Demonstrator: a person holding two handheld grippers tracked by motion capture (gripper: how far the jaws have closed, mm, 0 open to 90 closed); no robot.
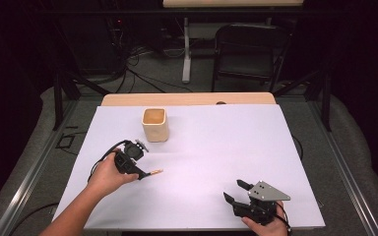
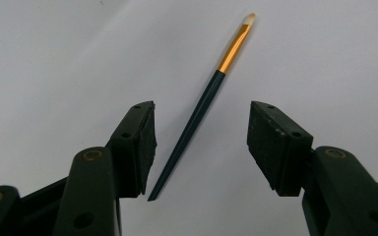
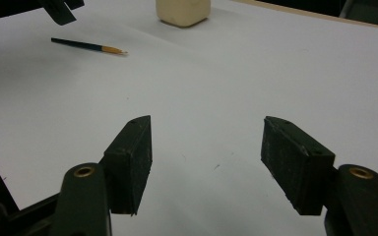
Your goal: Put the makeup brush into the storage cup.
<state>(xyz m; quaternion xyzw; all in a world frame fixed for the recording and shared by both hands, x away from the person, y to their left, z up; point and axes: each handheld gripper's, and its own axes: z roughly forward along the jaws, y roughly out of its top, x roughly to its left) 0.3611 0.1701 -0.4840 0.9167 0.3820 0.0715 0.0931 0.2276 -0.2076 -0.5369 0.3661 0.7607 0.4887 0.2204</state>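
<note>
Left gripper [image 2: 202,142] hung open over the brush [image 2: 204,105], jaws straddling its handle, lined up to pinch. Brush lay flat on the table [image 1: 216,147], near the cup [image 1: 155,124]. Right gripper [image 3: 206,164] open, idle.

Both grippers have 2 black jaws with brass-coloured pivots; the right gripper [image 1: 237,191] carries a grey three-cornered plate.
</note>
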